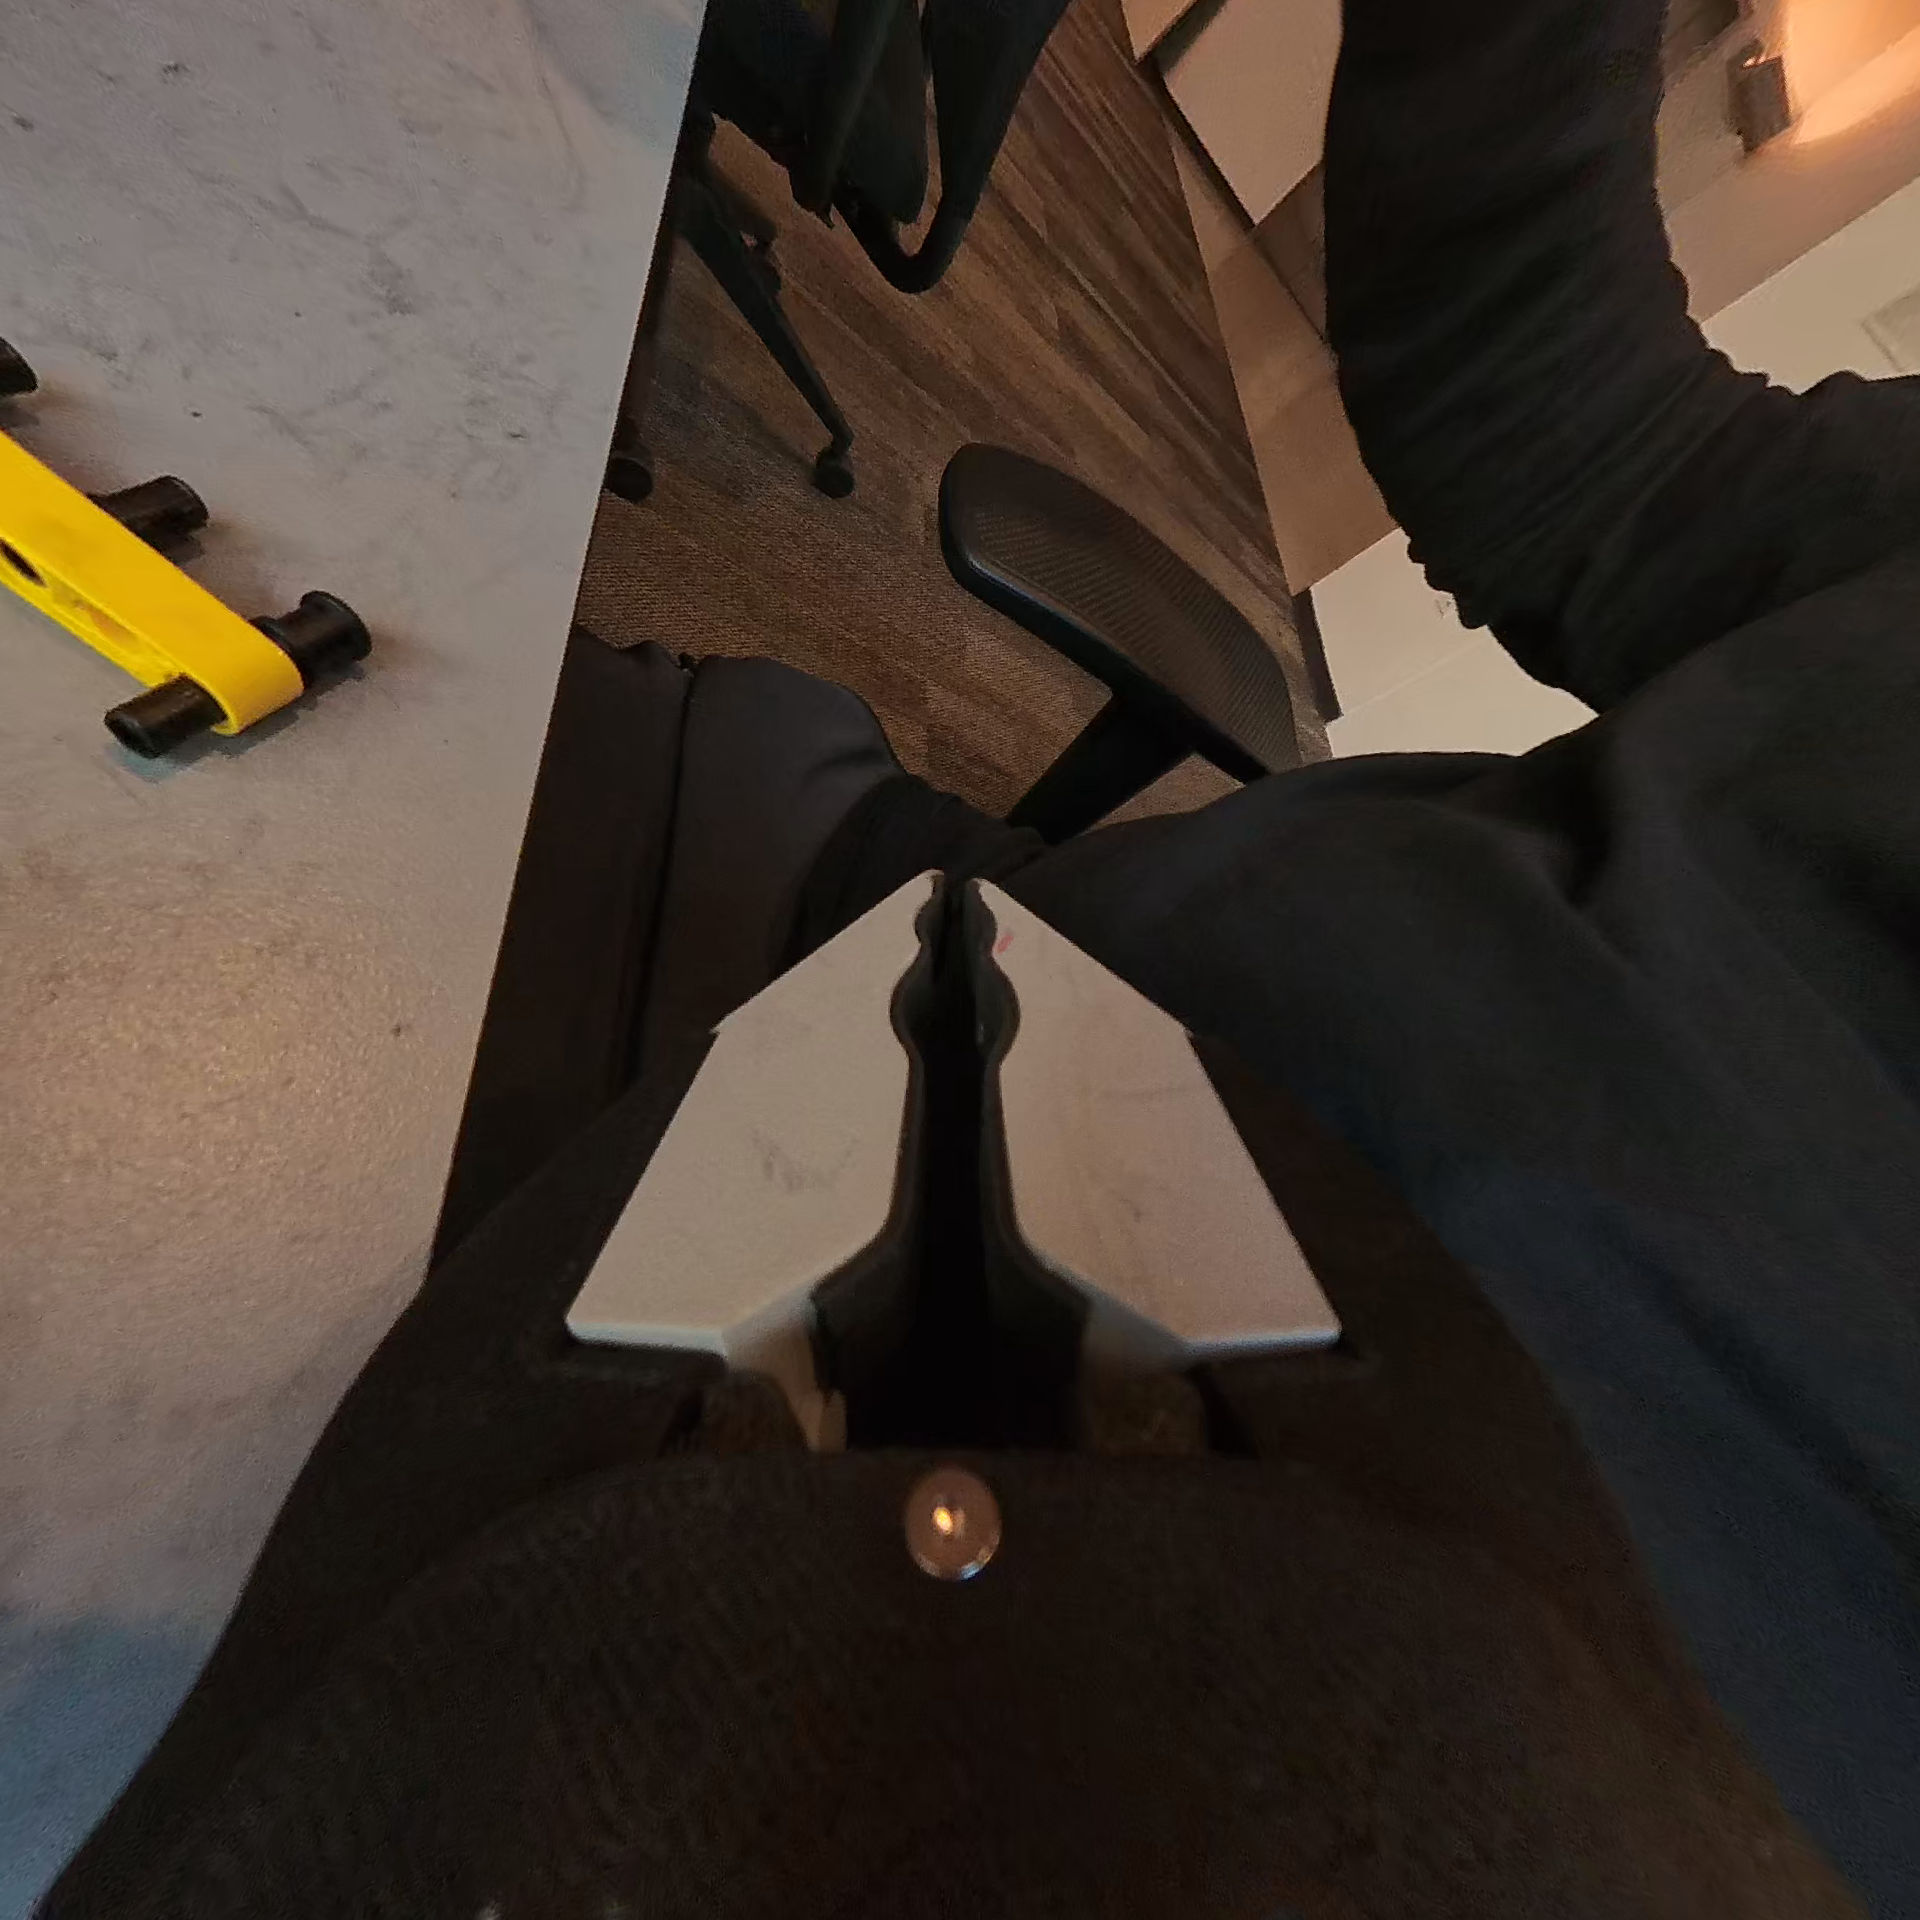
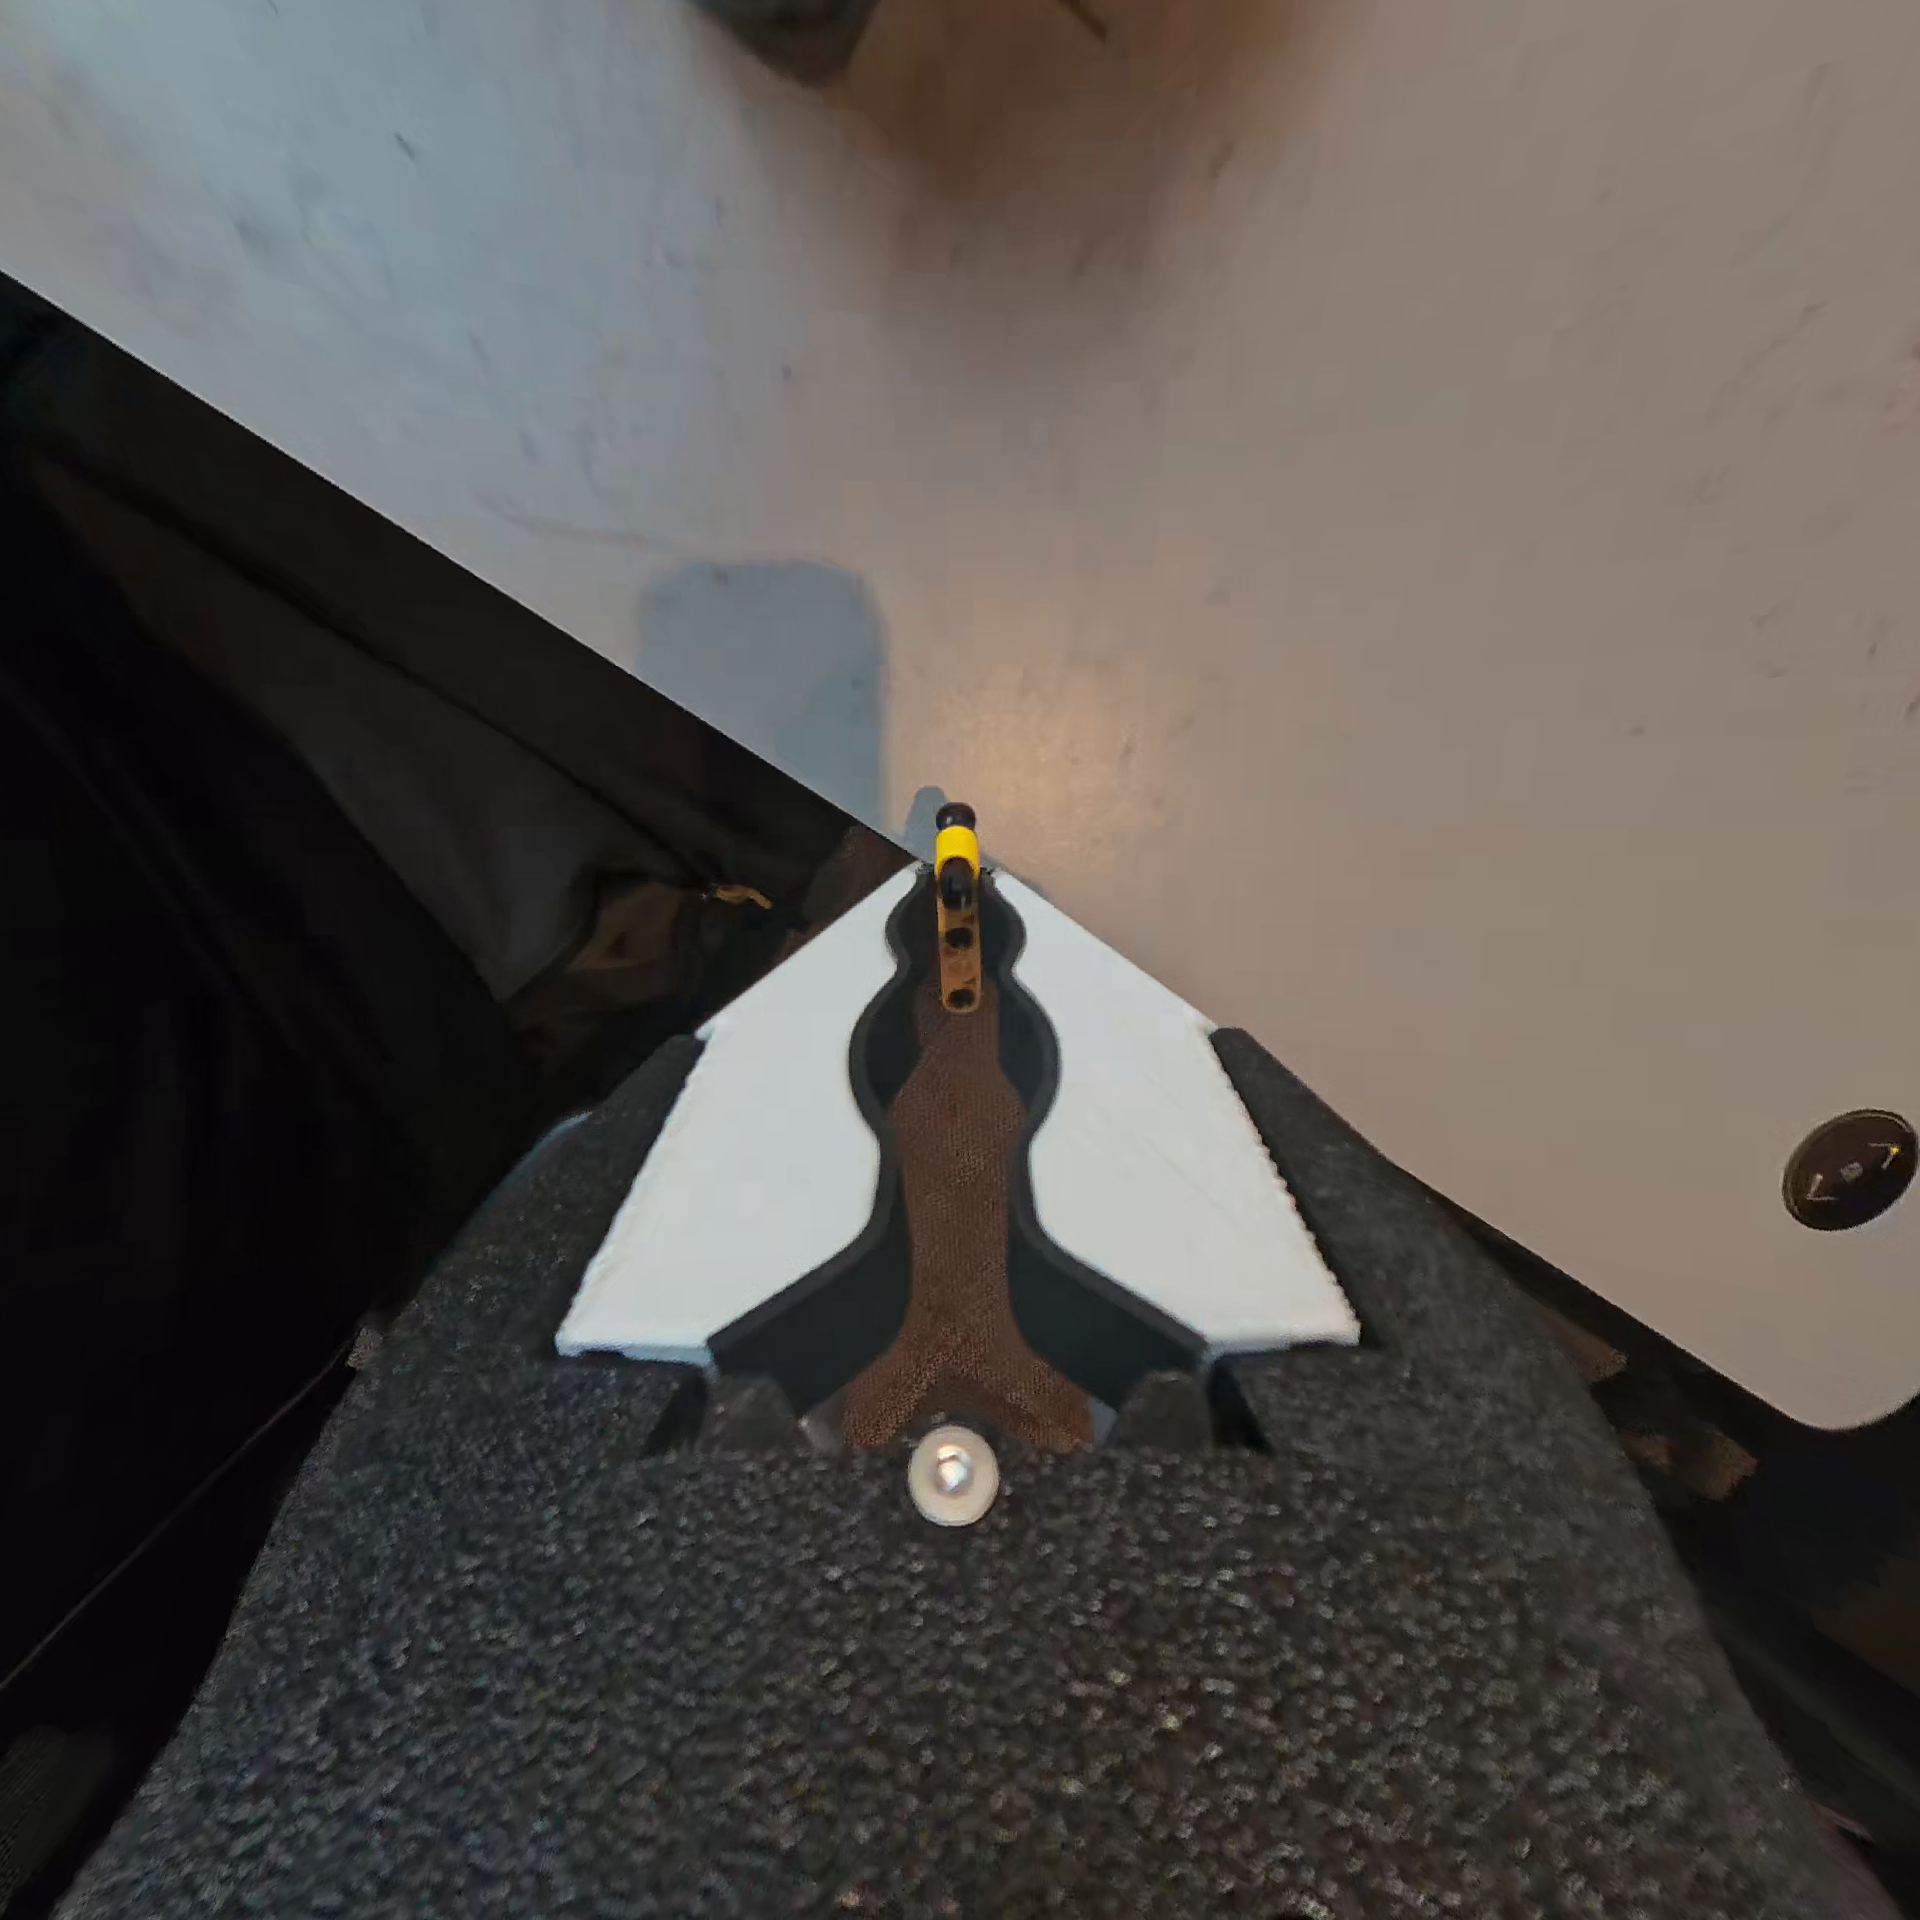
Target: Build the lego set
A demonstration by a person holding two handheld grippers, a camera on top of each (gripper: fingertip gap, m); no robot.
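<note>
The right tongs (image 2: 958,883) are clamped on a small yellow strip with holes (image 2: 958,935). The strip's long axis runs straight forward along the fingers. Its near end sits back in the gap between the white fingers (image 2: 1132,1143), and its far end pokes out past the tips. A black peg (image 2: 954,814) sticks out at that far end, and another dark peg seems to sit just behind it, though it is too small to be sure. These tongs hang right over the edge of the pale tabletop (image 2: 1351,520), which runs diagonally across the right wrist view. A round dark fitting (image 2: 1849,1169) is set into the tabletop near its rounded corner, well off to the side.

The left tongs (image 1: 951,894) are together at the tips with nothing seen between them. They point out past the edge of the tabletop (image 1: 260,1039) toward a wooden floor (image 1: 1091,260) and a dark chair armrest (image 1: 1112,592). Dark clothing of a person (image 1: 1558,1039) fills the side of that view.

A second, larger yellow bar (image 1: 145,613) lies flat on the tabletop, off to the left of the left tongs and well apart from them. Its long axis runs diagonally across the surface. Short black pegs (image 1: 312,629) pass through it and stick out on both sides. Of the two pairs of tongs, the left looks the nearer to this bar; it does not show in the right wrist view.

No box, tray or other container is in sight.
</note>
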